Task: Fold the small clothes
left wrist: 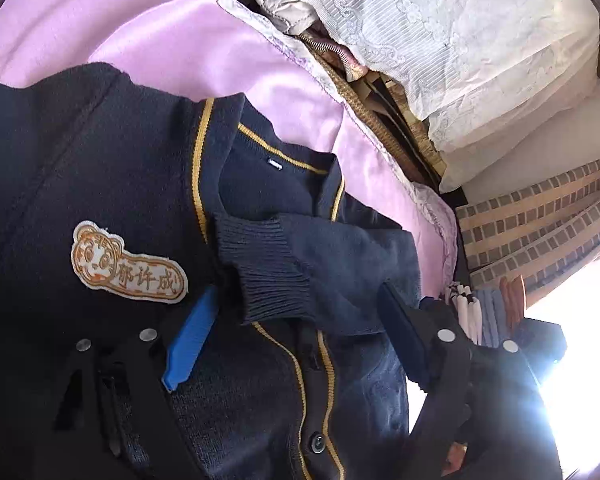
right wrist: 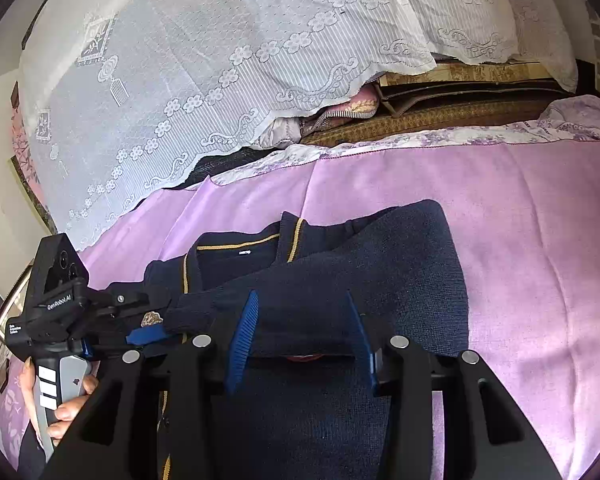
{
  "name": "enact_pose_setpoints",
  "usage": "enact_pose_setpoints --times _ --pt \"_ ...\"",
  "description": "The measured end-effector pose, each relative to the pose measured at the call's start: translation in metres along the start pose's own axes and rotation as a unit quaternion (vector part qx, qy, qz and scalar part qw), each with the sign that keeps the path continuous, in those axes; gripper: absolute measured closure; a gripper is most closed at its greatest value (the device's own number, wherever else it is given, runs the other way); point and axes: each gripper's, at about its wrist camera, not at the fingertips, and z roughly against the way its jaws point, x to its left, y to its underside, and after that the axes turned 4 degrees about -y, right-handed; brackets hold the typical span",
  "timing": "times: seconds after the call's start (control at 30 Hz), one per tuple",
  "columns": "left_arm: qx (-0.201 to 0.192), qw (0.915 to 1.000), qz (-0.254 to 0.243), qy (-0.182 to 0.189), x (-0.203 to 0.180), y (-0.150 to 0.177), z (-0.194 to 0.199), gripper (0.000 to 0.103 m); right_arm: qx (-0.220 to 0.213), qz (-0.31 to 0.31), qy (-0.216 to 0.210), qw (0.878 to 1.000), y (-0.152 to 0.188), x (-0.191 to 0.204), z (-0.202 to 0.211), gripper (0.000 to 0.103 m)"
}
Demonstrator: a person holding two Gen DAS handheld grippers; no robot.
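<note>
A navy knit cardigan (right wrist: 380, 264) with gold piping lies front-up on the lilac bedsheet (right wrist: 520, 208), collar toward the lace-draped bedding (right wrist: 220, 80) at the head of the bed, as a person works over it with a gripper in each hand. One sleeve is laid across the chest, its ribbed cuff (left wrist: 268, 264) resting just below the neckline, near the tiger name patch (left wrist: 128, 258).

The right gripper (right wrist: 304, 340) hangs low over the folded sleeve, its blue fingers (right wrist: 242, 332) spread with the knit bunched between them — whether they pinch the cloth or merely straddle it cannot be told. The left gripper (left wrist: 296, 328) sits at the cuff with fingers wide apart, the cuff lying between them unclamped.

By the look of it, the fold is at the sleeve stage: one arm tucked in, the body not yet doubled over. The next move likely calls for smoothing that sleeve flat, bringing the other one across, then lifting the hem toward the collar without dragging the loose knit askew.

Much is hidden — the hem and lower body vanish under both tools, the second sleeve cannot be picked out, and window glare washes out the left view's lower right corner, beside a stack of folded cloths (left wrist: 488, 316).
</note>
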Motion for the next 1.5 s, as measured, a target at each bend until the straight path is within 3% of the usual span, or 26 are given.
enact_pose_setpoints --times 0.07,0.13,0.2,0.3,0.4,0.5,0.6,0.67,0.73,0.8,0.83,0.93,1.07,1.17,1.27,1.4,1.43,1.5 --pt "0.001 1.0000 0.000 -0.003 -0.002 0.001 -0.001 0.031 -0.002 -0.011 0.001 1.000 -0.001 -0.005 0.001 0.058" --pt "-0.005 0.9999 0.009 -0.007 0.002 0.000 0.000 0.042 -0.005 -0.021 0.001 1.000 -0.002 -0.010 0.002 0.058" --pt "-0.010 0.9997 0.016 -0.014 0.008 0.000 -0.002 0.071 -0.011 -0.024 0.008 1.000 -0.003 -0.014 0.004 0.058" --pt "-0.014 0.9993 0.035 -0.004 0.017 -0.002 -0.001 0.081 -0.021 -0.029 0.021 0.999 -0.006 -0.021 0.008 0.058" --pt "-0.051 0.9983 0.026 -0.006 0.015 -0.004 0.016 0.091 -0.030 -0.042 0.034 0.998 -0.010 -0.033 0.014 0.058" --pt "-0.099 0.9949 0.004 -0.021 0.008 -0.006 0.043 0.091 -0.034 -0.061 0.038 0.997 -0.013 -0.045 0.017 0.058" --pt "-0.118 0.9909 -0.005 -0.065 0.012 -0.008 0.050 0.092 -0.026 -0.071 0.043 0.996 -0.013 -0.054 0.013 0.058" --pt "-0.107 0.9893 0.006 -0.100 0.025 -0.009 0.040 0.092 -0.008 -0.069 0.053 0.996 -0.009 -0.056 0.004 0.058" --pt "-0.076 0.9896 0.022 -0.121 0.038 -0.010 0.024 0.092 0.038 -0.054 0.081 0.995 -0.005 -0.056 -0.013 0.058" --pt "-0.072 0.9896 0.024 -0.122 0.041 -0.010 0.021 0.091 0.094 -0.042 0.101 0.990 0.003 -0.060 -0.035 0.058" --pt "-0.074 0.9892 0.019 -0.125 0.039 -0.010 0.023 0.091 0.096 -0.047 0.099 0.989 0.006 -0.063 -0.037 0.058" --pt "-0.074 0.9867 0.006 -0.144 0.034 -0.008 0.025 0.091 0.082 -0.048 0.107 0.990 0.003 -0.061 -0.028 0.058" --pt "-0.112 0.9805 -0.021 -0.160 0.013 -0.007 0.048 0.091 0.013 -0.054 0.094 0.994 -0.010 -0.055 -0.003 0.057" --pt "-0.145 0.9798 -0.053 -0.128 -0.010 -0.003 0.066 0.091 -0.012 -0.037 0.059 0.997 -0.026 -0.042 0.000 0.058" --pt "-0.119 0.9844 -0.090 -0.093 -0.028 0.003 0.053 0.073 0.015 -0.043 0.020 0.999 -0.028 -0.041 -0.019 0.058" --pt "-0.053 0.9857 -0.105 -0.121 -0.020 0.006 0.005 0.072 0.089 -0.061 0.027 0.994 -0.014 -0.057 -0.053 0.058" --pt "-0.034 0.9863 -0.098 -0.128 -0.011 0.005 -0.008 0.074 0.089 -0.068 0.021 0.993 -0.010 -0.062 -0.056 0.060" --pt "-0.038 0.9894 -0.086 -0.111 -0.004 0.004 -0.008 0.076 0.083 -0.080 0.017 0.993 -0.011 -0.063 -0.050 0.063"
